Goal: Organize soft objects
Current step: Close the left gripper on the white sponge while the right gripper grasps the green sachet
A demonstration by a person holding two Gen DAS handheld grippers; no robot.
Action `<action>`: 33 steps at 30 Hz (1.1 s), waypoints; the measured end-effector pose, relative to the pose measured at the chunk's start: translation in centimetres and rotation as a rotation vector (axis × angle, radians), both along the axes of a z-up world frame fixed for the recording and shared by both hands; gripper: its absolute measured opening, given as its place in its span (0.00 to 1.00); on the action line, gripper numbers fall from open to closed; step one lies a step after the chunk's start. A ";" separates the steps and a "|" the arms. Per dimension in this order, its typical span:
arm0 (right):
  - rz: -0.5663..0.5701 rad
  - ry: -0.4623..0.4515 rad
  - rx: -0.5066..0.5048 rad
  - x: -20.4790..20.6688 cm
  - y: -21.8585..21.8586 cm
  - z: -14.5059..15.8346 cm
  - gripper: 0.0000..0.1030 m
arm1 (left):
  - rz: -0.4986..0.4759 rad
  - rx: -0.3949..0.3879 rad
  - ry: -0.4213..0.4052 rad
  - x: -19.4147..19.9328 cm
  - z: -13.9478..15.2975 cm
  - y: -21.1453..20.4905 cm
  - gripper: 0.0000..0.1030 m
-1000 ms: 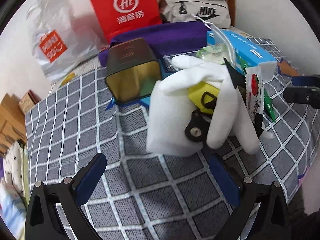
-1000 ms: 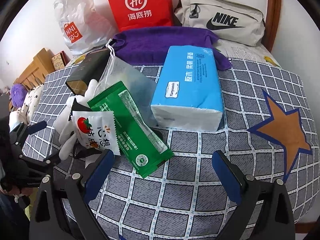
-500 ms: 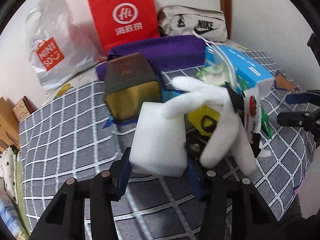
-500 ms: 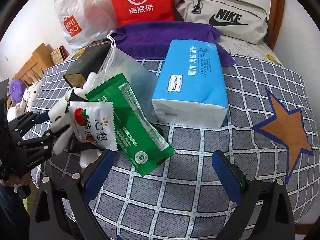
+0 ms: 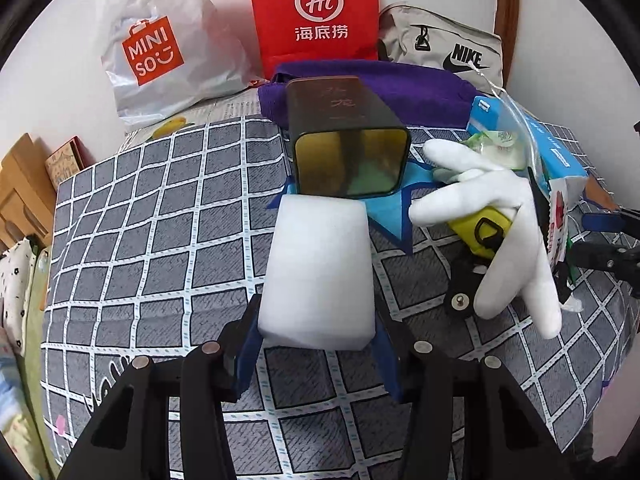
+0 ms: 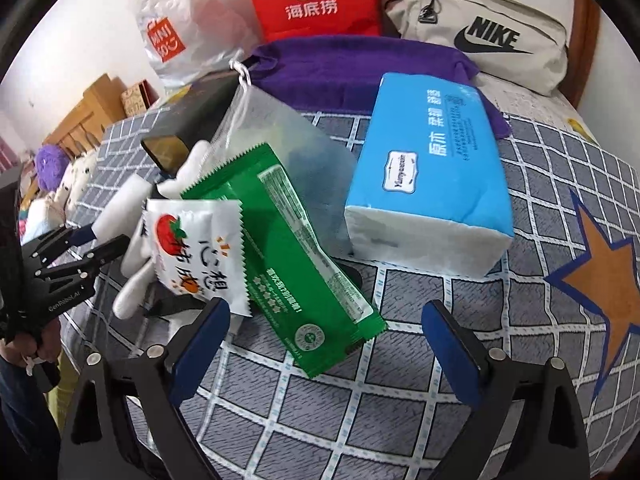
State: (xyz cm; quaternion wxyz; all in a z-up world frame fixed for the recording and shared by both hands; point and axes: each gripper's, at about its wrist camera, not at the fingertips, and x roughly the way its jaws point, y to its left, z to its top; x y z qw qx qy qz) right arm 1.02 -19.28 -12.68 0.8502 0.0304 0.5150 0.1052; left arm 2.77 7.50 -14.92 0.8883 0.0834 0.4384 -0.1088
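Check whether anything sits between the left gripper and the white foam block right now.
Nothing does. The left gripper is shut on the white foam block, its blue fingers pressed against both sides. Just beyond the block lies the dark tin, with the white glove off to its right.

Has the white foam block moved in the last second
Yes. The white foam block, shut in the left gripper, has been pulled away from the white glove it touched, leftward, now before the dark tin.
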 end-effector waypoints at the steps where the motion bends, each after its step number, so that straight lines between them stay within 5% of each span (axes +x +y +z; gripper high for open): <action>1: 0.007 0.007 -0.008 0.1 0.0 -0.3 0.89 | 0.005 -0.002 0.004 0.1 -0.1 0.0 0.47; 8: 0.057 0.009 -0.050 0.8 0.9 -2.0 0.86 | 0.043 -0.050 0.020 0.2 -0.5 0.7 0.48; 11: 0.097 -0.039 -0.082 0.7 1.6 -1.8 0.65 | 0.042 -0.048 0.017 0.2 -0.6 0.7 0.49; 12: 0.112 -0.049 -0.090 0.6 1.8 -1.7 0.51 | 0.043 -0.049 0.018 0.2 -0.6 0.7 0.48; 16: 0.139 -0.044 -0.088 0.1 1.4 -1.1 0.41 | 0.046 -0.051 0.020 0.3 -0.5 0.7 0.48; 23: 0.190 0.032 -0.046 -1.4 0.8 -1.0 0.46 | 0.047 -0.053 0.016 0.2 -0.5 0.7 0.48; 33: 0.190 0.003 -0.052 0.8 1.3 -1.7 0.56 | 0.045 -0.044 0.022 0.3 -0.5 0.6 0.49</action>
